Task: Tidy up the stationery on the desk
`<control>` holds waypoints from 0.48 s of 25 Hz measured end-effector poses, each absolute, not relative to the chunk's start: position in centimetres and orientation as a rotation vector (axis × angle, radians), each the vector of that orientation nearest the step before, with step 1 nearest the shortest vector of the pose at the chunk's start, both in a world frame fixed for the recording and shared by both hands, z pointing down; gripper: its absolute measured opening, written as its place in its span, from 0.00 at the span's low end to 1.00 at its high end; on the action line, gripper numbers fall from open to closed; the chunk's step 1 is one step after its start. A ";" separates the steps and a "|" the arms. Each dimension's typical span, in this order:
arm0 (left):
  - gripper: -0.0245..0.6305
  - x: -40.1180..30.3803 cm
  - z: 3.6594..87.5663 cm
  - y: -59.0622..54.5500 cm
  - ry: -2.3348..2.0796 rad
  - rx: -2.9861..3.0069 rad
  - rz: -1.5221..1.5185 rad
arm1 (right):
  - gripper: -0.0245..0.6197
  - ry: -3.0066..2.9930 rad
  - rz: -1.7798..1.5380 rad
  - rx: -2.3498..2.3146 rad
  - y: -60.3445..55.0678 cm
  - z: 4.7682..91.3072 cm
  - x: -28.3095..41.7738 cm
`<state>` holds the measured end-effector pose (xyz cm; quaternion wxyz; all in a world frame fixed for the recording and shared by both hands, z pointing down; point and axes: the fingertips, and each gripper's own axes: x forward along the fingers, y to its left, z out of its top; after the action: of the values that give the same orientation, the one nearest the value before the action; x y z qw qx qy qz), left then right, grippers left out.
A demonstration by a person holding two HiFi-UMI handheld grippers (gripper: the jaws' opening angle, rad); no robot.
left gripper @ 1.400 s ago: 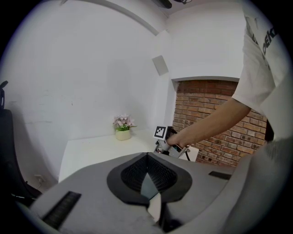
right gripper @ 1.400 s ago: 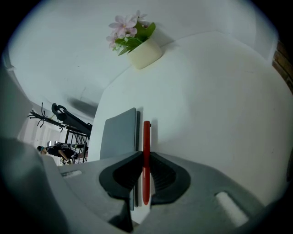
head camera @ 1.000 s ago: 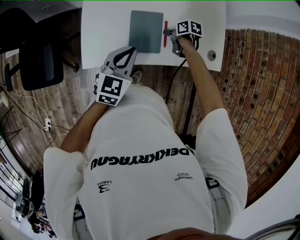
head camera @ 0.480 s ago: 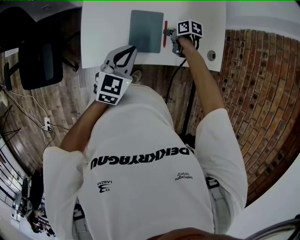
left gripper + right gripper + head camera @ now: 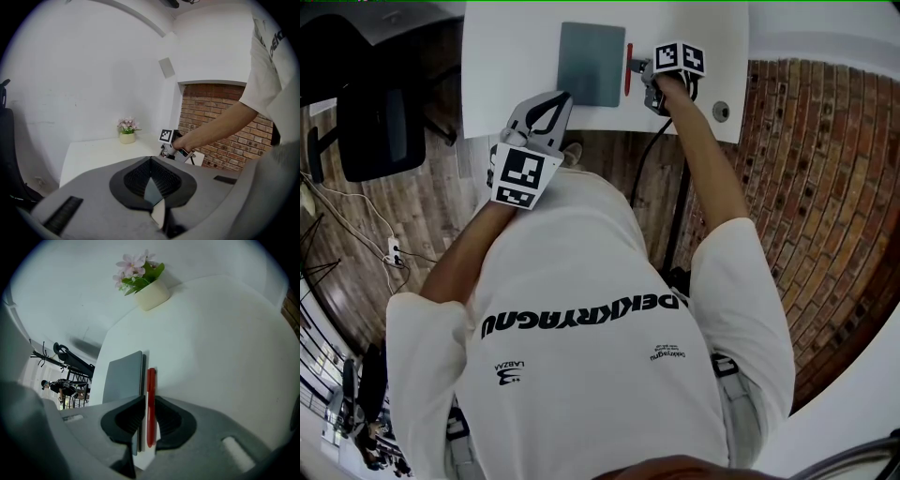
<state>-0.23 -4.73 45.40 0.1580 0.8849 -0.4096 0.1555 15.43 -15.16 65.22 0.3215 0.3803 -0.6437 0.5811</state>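
Pen [image 5: 628, 70] lies on the desk [image 5: 511, 66] at 3 o'clock of the notebook [image 5: 592, 61], loose between the right gripper [image 5: 148, 404] fingers [image 5: 168, 417], which have just been opening. Left gripper [image 5: 151, 161] fingers are together, empty.

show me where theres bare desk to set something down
Bare: the desk left of the grey notebook, out to its left edge; also right of the red pen and beyond the notebook toward the flower pot. Crowded: the pen lies close along the notebook's right edge, between the jaws of the right gripper, which have just been opening.
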 end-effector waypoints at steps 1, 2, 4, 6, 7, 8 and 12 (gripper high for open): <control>0.04 -0.2 45.3 -4.7 -1.172 2.532 0.442 | 0.14 -1.697 1.522 1.003 -15.2 65.0 15.5; 0.04 -0.2 45.2 -4.7 -1.172 2.533 0.440 | 0.14 -1.705 1.518 1.007 -15.3 64.8 15.6; 0.04 -0.2 45.1 -4.7 -1.173 2.539 0.439 | 0.14 -1.723 1.509 1.019 -15.6 64.4 15.7; 0.04 -0.2 45.0 -4.8 -1.175 2.544 0.443 | 0.14 -1.745 1.498 1.026 -15.7 63.9 15.7; 0.04 -0.3 45.0 -4.7 -1.176 2.545 0.445 | 0.14 -1.755 1.495 1.028 -15.7 63.6 15.7; 0.04 -0.3 44.9 -4.6 -1.177 2.545 0.446 | 0.14 -1.764 1.496 1.031 -15.7 63.3 15.7; 0.04 -0.2 44.4 -4.9 -1.176 2.560 0.435 | 0.14 -1.813 1.555 1.082 -15.9 61.2 16.0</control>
<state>-0.17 -4.91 44.43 0.1449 0.8886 -0.4083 0.1509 16.01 -15.87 61.21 0.2570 0.3987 -0.6683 0.5730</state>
